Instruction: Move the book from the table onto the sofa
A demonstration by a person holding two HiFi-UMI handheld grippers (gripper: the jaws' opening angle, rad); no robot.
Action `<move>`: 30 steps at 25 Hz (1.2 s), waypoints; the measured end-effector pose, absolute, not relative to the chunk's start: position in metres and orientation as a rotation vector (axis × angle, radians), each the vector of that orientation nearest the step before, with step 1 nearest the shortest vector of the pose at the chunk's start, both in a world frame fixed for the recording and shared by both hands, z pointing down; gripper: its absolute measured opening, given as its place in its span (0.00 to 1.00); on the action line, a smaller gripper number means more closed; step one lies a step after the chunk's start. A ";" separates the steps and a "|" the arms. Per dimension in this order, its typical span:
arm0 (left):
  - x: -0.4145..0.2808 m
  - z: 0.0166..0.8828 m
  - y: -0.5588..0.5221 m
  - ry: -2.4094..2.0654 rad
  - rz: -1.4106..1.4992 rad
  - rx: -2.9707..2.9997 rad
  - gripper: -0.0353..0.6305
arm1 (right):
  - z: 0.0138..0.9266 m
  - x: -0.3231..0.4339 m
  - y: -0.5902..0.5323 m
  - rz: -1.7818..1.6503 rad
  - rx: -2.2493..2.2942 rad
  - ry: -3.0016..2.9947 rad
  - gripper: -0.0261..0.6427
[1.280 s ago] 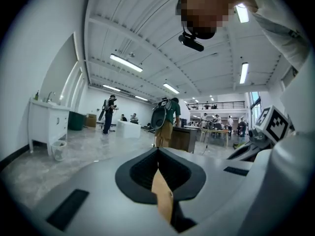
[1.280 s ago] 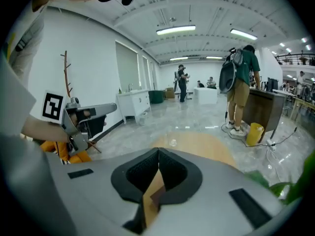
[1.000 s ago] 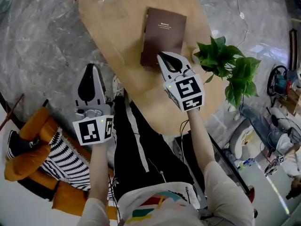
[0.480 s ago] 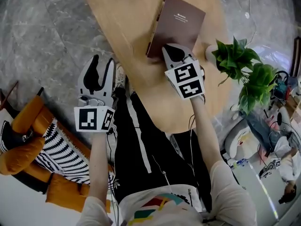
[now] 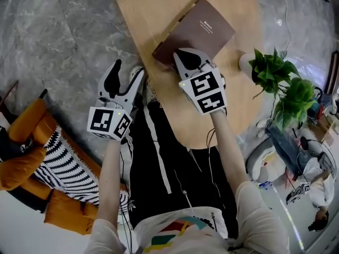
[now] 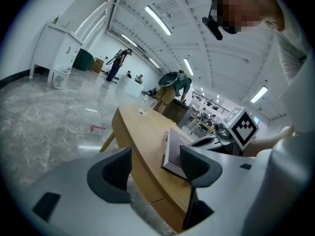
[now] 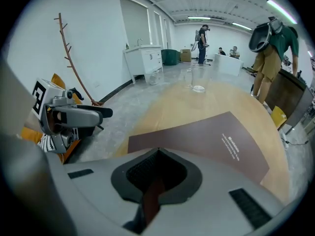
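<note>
A brown book (image 5: 197, 32) lies flat on the oval wooden table (image 5: 153, 9). My right gripper (image 5: 180, 52) is shut, its tips down at the book's near corner, and the cover (image 7: 211, 132) fills the right gripper view just beyond the jaws. My left gripper (image 5: 130, 67) hangs off the table's left edge over the floor. Its jaws are opening, with nothing between them. In the left gripper view (image 6: 155, 163) the table edge (image 6: 142, 132) and the book (image 6: 174, 149) show through the gap.
A potted green plant (image 5: 280, 83) stands at the table's right edge. An orange sofa with a striped cushion (image 5: 32, 157) sits on the floor to my lower left. A glass (image 7: 199, 80) stands on the table's far end. People stand in the distance.
The left jaws have gone from shut to wide open while that gripper came in toward the table edge. The right gripper, still shut, has come down to the book's near corner.
</note>
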State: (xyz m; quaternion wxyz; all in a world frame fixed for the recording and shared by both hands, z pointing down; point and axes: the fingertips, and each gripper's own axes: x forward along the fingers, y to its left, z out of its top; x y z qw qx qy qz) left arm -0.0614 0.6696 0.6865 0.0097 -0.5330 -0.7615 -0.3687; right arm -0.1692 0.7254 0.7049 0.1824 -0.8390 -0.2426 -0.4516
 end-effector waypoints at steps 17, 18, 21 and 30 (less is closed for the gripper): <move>-0.050 0.719 0.645 -2.340 -1.472 -1.662 0.57 | 0.700 -0.063 0.689 -1.248 -2.507 -0.341 0.06; -0.051 0.721 0.645 -2.344 -1.521 -1.652 0.58 | 0.697 -0.061 0.691 -1.234 -2.521 -0.343 0.06; -0.056 0.727 0.648 -2.362 -1.609 -1.602 0.59 | 0.681 -0.059 0.697 -1.161 -2.554 -0.371 0.06; -0.081 0.739 0.657 -2.414 -1.764 -1.428 0.59 | 0.657 -0.098 0.728 -1.074 -2.580 -0.516 0.06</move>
